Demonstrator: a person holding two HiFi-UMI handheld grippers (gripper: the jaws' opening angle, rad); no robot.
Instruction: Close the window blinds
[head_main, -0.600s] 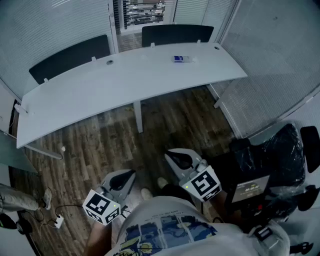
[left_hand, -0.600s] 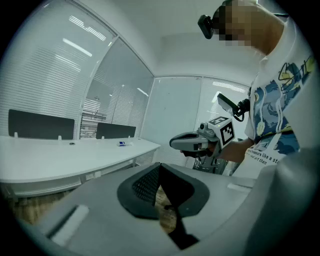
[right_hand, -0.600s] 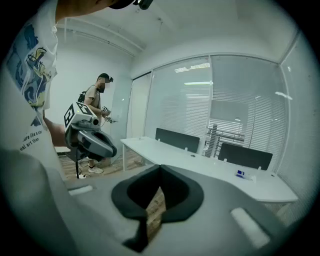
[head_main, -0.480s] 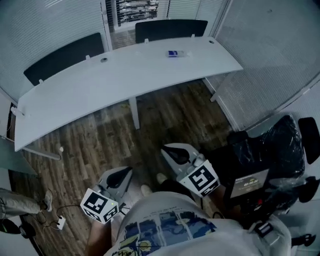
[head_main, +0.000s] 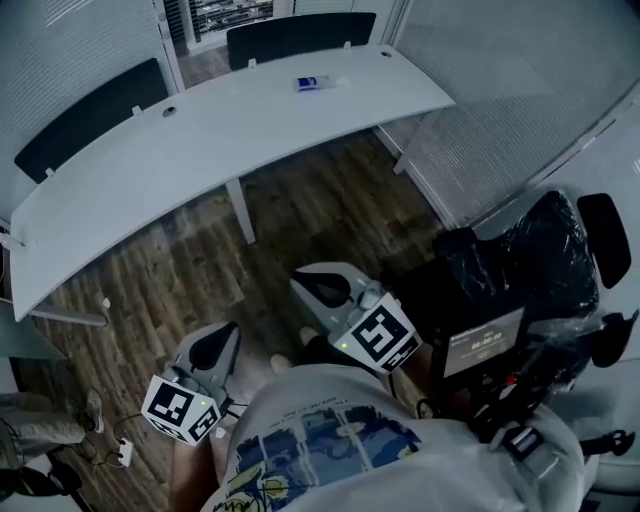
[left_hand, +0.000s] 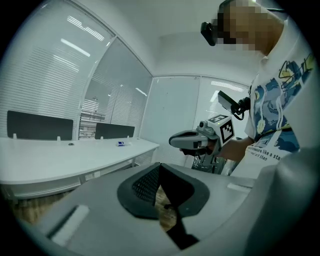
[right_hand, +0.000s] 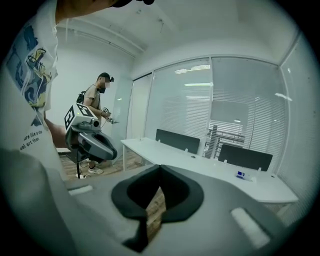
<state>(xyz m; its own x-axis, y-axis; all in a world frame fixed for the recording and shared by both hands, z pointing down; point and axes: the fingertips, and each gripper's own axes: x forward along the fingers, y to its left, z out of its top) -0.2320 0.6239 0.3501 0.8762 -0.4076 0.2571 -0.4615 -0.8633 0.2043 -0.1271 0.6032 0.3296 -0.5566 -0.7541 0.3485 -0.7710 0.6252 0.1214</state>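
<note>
Closed white blinds (head_main: 505, 95) line the glass wall on the right and the wall (head_main: 55, 45) behind the desk. One strip of blinds (head_main: 215, 14) at the far corner has open slats, and shelves show through it; it also shows as the blinds strip (right_hand: 221, 136) in the right gripper view. My left gripper (head_main: 224, 340) hangs low over the wooden floor, shut and holding nothing. A little higher and further forward, my right gripper (head_main: 303, 281) is shut and holds nothing. Both are far from the blinds. Each gripper shows in the other's view: right gripper (left_hand: 190, 140), left gripper (right_hand: 94, 143).
A long curved white desk (head_main: 200, 135) stands between me and the far blinds, with a small blue and white item (head_main: 312, 83) and dark screens (head_main: 85, 115) on it. Black wrapped equipment (head_main: 520, 270) stands at my right. Another person (right_hand: 97, 102) stands at the left; a cable plug (head_main: 120, 452) lies on the floor.
The head view has swung right, so the desk and far blinds slid up and left in the picture. Both grippers drifted slightly left and stayed shut.
</note>
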